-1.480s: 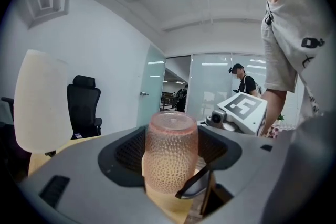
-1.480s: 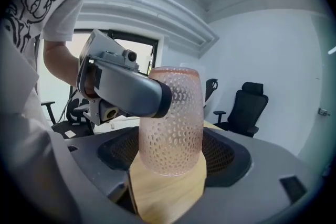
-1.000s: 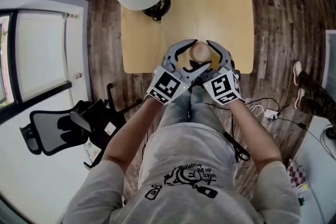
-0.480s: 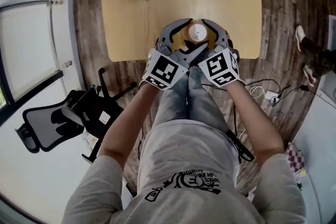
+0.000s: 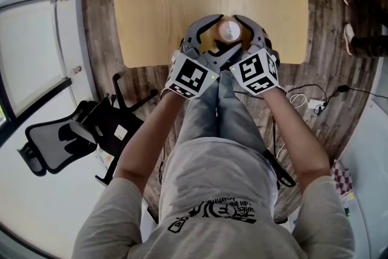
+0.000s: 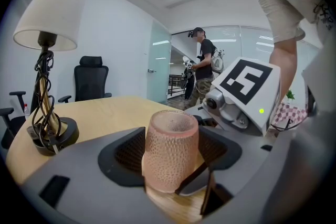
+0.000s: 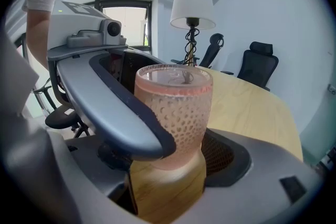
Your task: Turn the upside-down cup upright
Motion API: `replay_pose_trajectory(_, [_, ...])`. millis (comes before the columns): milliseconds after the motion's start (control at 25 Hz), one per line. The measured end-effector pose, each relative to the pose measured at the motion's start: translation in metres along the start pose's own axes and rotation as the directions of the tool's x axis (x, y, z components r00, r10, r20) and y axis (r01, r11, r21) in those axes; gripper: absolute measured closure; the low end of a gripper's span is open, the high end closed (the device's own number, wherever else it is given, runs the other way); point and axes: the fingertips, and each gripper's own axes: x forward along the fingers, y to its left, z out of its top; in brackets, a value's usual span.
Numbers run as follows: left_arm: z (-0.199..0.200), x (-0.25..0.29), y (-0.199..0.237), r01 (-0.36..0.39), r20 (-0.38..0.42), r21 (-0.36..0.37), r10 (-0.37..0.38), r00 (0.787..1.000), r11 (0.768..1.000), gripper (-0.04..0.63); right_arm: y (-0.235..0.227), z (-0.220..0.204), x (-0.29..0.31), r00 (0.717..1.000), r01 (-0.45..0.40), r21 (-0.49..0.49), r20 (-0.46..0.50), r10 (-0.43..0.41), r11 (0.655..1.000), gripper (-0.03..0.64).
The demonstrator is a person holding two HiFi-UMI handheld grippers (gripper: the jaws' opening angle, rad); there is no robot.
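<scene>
Lamp with a white shade is standing at the far left corner of the bench, cable winding round its stem. Left gripper is reaching in over the near edge, its jaws standing wide apart on either side of the cup. A strip of bare bench is showing between its outer jaw and the cup wall in the head view, so it is not gripping anything. The cup, pink, dimpled and translucent, is sitting upside-down, rim on the bench and closed base facing up. It is close to the near edge, a little right of the middle. Right gripper is coming in from the other side, its jaws also spreading wide round the same cup. Its right pad is sitting just beside the cup's lower wall with no squeeze showing, and its other jaw is hiding behind the left gripper's jaw, which is crossing in front. The two pairs of jaws are ringing the cup together, and the inner jaws are crossing on the near side.
</scene>
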Motion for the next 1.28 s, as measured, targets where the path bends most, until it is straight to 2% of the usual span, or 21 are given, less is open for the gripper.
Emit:
replay_pose_trajectory(480, [-0.007, 0.003, -0.001, -0.003, 0.015, 0.015, 0.002, 1.000, 1.000, 0.284, -0.001, -0.007, 0.004, 1.000, 0.011, -0.027, -0.026, -0.012, 1.000, 0.268])
replay_pose_trajectory(800, [-0.005, 0.003, -0.003, 0.007, 0.034, 0.009, -0.007, 0.999, 1.000, 0.282, 0.000, -0.006, 0.002, 1.000, 0.015, -0.052, -0.009, -0.015, 0.999, 0.267])
replay_pose_trajectory(1080, [0.011, -0.011, 0.000, -0.011, 0.093, -0.005, 0.011, 0.996, 1.000, 0.247, 0.002, 0.015, -0.016, 0.997, 0.026, -0.058, 0.075, -0.022, 0.998, 0.265])
replay_pose_trajectory(1280, [0.046, -0.037, -0.006, 0.001, 0.144, 0.007, -0.002, 0.990, 1.000, 0.242, 0.004, 0.041, -0.042, 0.994, 0.004, -0.030, 0.109, -0.001, 1.000, 0.265])
